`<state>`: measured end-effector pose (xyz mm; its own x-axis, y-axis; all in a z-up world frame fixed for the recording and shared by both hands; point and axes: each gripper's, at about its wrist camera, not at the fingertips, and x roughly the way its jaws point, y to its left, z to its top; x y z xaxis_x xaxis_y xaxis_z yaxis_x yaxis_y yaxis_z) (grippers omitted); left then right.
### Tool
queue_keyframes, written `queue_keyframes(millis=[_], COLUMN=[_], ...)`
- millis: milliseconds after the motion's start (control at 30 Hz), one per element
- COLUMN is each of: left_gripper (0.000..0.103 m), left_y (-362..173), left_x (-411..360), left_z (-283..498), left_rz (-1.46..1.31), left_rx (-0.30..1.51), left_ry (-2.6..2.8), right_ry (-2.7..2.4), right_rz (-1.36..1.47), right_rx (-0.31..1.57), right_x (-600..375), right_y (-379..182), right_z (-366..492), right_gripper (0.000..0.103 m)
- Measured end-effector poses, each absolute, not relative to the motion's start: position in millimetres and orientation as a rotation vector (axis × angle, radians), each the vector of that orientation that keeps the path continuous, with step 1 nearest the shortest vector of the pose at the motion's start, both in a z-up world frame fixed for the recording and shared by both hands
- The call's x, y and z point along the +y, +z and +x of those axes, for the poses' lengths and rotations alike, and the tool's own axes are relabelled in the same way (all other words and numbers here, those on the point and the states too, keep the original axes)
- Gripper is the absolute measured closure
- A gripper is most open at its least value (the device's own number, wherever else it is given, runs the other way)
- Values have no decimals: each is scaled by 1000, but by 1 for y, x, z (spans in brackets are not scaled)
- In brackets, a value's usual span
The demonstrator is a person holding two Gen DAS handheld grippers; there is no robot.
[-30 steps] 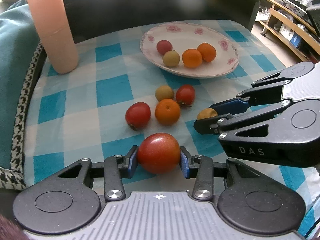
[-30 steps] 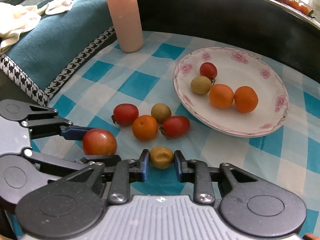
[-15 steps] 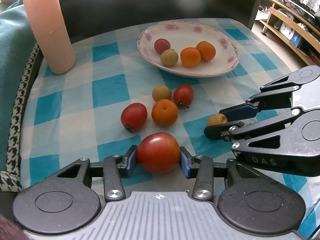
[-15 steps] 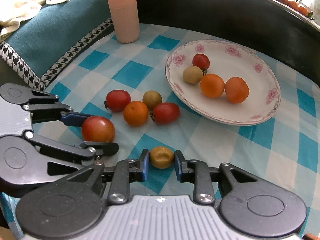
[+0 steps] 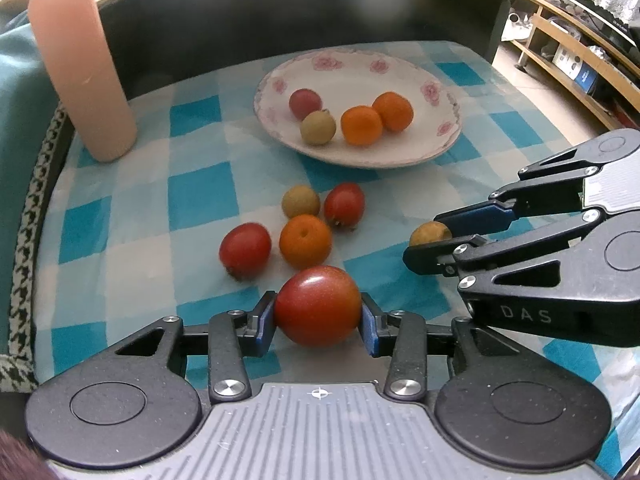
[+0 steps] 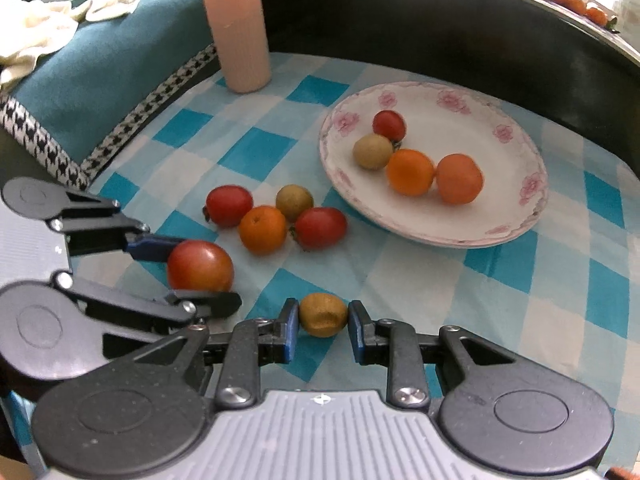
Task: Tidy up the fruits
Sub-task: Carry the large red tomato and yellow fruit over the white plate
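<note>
My left gripper point(image 5: 318, 322) is clamped on the big red tomato point(image 5: 317, 306) at lower centre, jaws narrow. My right gripper point(image 6: 323, 330) pinches the small brown fruit point(image 6: 323, 314), its long axis crosswise between the pads. The flowered plate point(image 6: 520, 216), upper right, holds two oranges, one red and one brown fruit. Four loose fruits point(image 6: 263, 229) cluster on the checked cloth point(image 6: 500, 280) left of it.

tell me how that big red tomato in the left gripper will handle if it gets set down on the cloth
The tomato is round and glossy, so it would likely roll once released. Its skin looks thin, so the left gripper probably shouldn't squeeze harder.
</note>
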<state>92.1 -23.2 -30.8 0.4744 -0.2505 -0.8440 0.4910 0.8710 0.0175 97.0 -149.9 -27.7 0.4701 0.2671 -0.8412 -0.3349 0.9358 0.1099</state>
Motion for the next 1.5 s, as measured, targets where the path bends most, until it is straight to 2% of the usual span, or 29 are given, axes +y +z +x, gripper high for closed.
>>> queue_keyframes(millis=[633,1500], left_gripper=[54,54], left_y=[-3,1], left_x=[-51,-84], left_z=[117,170], left_rz=[253,251], left_rx=[902,843], left_ry=[-459,-469], right_ry=[276,139], right_rz=[18,64], right_rx=[931,887], right_x=[-181,-216], right_y=[4,3], right_z=[106,157], right_gripper=[61,61])
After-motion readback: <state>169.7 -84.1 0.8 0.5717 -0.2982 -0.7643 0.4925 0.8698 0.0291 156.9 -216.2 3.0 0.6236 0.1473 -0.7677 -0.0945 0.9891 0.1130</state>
